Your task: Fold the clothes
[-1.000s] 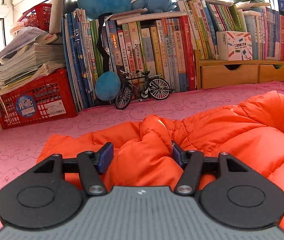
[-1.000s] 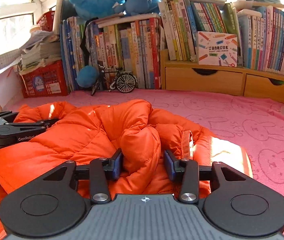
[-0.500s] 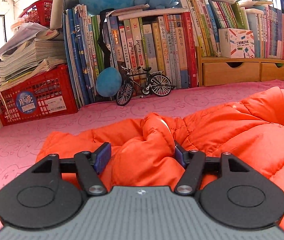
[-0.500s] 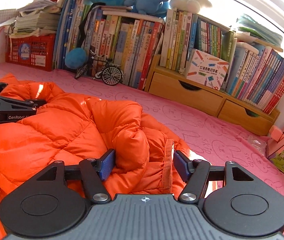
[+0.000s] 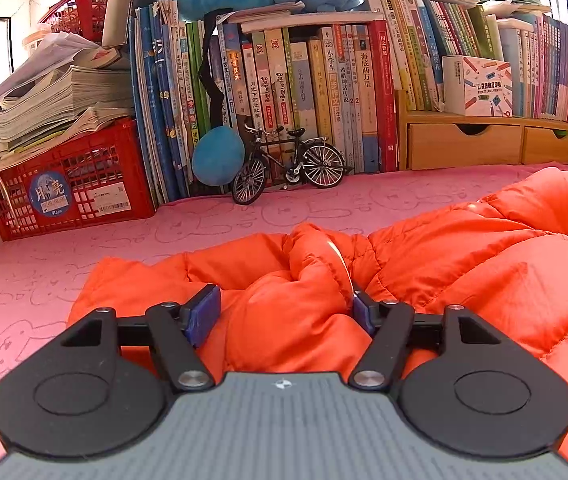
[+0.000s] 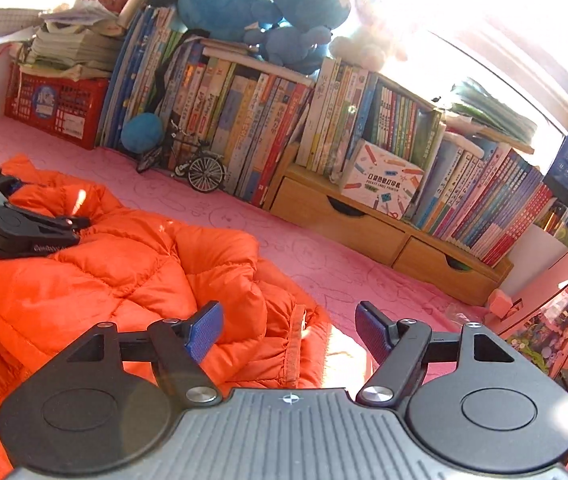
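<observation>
A puffy orange quilted down jacket (image 5: 464,264) lies crumpled on the pink rabbit-print cloth (image 5: 43,280) covering the table, bunched toward its near edge with a raised fold at the middle and a seamed hem edge turned up on its right side. The left gripper (image 5: 284,312) has a thick ridge of the jacket between its blue pads; its jaws have just been opening, the right pad touching the fabric while the left one stands just clear. The right gripper (image 6: 288,330) is released and lifted off the jacket, its jaws having just been opening, with only the jacket's hem and bare pink cloth showing in the wide gap. Along the table's far edge, a red plastic crate (image 5: 71,184) at the left corner bears a heaped stack of papers and magazines, a wooden two-drawer organiser (image 5: 484,144) with both drawers shut carries a row of upright books and a white printed box, and a small black model bicycle (image 5: 288,168) stands before the books.
</observation>
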Available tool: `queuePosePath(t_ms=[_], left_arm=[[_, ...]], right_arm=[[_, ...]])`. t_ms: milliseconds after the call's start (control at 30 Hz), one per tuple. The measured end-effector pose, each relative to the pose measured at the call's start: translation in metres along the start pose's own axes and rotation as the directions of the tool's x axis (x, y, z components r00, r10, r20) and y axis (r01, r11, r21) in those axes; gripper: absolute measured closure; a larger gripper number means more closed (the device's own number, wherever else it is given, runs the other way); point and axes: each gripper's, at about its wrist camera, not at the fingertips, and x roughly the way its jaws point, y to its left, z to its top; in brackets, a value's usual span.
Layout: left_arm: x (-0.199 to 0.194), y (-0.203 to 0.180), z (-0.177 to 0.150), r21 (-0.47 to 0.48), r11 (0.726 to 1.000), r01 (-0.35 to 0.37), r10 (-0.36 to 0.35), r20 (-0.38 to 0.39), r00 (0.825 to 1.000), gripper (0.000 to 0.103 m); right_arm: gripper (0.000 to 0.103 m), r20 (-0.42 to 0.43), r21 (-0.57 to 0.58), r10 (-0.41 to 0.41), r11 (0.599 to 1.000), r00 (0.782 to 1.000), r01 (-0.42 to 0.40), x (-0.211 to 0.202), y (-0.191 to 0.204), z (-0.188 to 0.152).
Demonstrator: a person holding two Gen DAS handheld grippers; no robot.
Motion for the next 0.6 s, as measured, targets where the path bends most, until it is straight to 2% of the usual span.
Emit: queuePosePath(t_ms=[67, 100, 233, 333, 500, 567, 600], left_arm=[[0.0, 0.0, 0.0, -0.005, 1.0, 0.003, -0.003, -0.004, 1.0, 0.036], [0.001, 0.001, 0.0, -0.007, 1.0, 0.004, -0.004, -0.006, 1.0, 0.036], [0.002, 0.003, 0.001, -0.023, 1.0, 0.011, -0.012, -0.016, 1.0, 0.035], [0.004, 0.006, 0.001, -0.041, 0.999, 0.019, -0.02, -0.028, 0.999, 0.033], [0.007, 0.009, 0.001, -0.059, 0.998, 0.025, -0.028, -0.045, 0.999, 0.032], [0.007, 0.009, 0.002, -0.061, 0.998, 0.026, -0.029, -0.047, 0.998, 0.032], [0.007, 0.009, 0.002, -0.061, 0.998, 0.027, -0.03, -0.048, 0.998, 0.031]], right_arm=[[0.015, 0.091, 0.091, 0.059, 0.994, 0.994, -0.067, -0.016, -0.012, 0.013], [0.012, 0.142, 0.138, 0.084, 0.985, 0.986, -0.104, -0.02, -0.016, 0.02], [0.01, 0.257, 0.258, 0.196, 0.93, 0.946, -0.263, 0.003, -0.01, 0.039], [0.01, 0.243, 0.335, 0.257, 0.883, 0.935, -0.33, 0.041, 0.005, 0.047], [0.01, 0.111, 0.448, 0.253, 0.851, 0.961, -0.275, 0.104, 0.023, 0.036], [0.01, 0.08, 0.439, 0.227, 0.866, 0.971, -0.239, 0.114, 0.026, 0.028], [0.01, 0.058, 0.408, 0.193, 0.891, 0.98, -0.199, 0.116, 0.03, 0.023]])
